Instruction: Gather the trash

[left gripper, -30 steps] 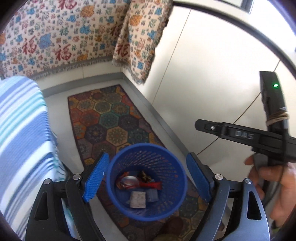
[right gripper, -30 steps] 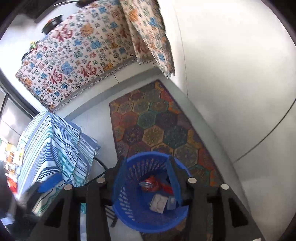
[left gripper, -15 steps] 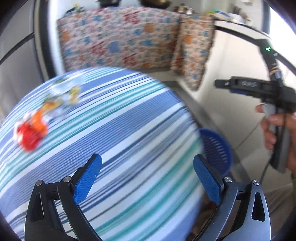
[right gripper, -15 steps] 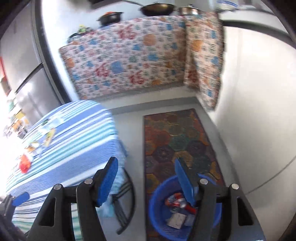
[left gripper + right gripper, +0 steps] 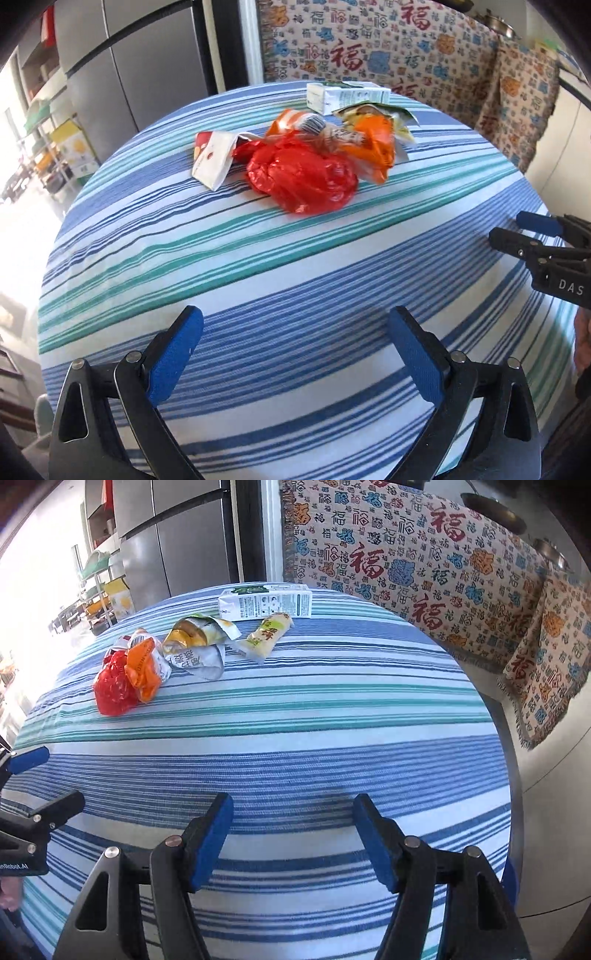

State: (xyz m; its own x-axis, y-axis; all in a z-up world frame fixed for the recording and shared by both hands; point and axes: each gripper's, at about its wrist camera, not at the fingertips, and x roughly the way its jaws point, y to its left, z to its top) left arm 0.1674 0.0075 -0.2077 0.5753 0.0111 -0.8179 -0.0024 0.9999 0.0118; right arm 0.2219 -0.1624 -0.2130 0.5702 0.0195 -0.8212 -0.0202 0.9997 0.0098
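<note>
- Your right gripper (image 5: 532, 230) shows only its tips at the right edge of the left view.
- Trash sits far on the striped tablecloth (image 5: 295, 746): crinkled red plastic bag (image 5: 301, 179), orange wrapper (image 5: 373, 146), boxy carton (image 5: 264, 602).
- Your left gripper (image 5: 295, 354) tilts down, jaws wide apart and empty; your right gripper's jaws are apart, nothing between.

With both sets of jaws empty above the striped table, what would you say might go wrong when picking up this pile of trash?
1. The red plastic bag overlaps the orange wrapper; gripping one may drag the other along.
2. The milk carton lies near the table's far edge, so a push might tip it off.
3. The tablecloth could bunch between the jaws during low grasps.
</note>
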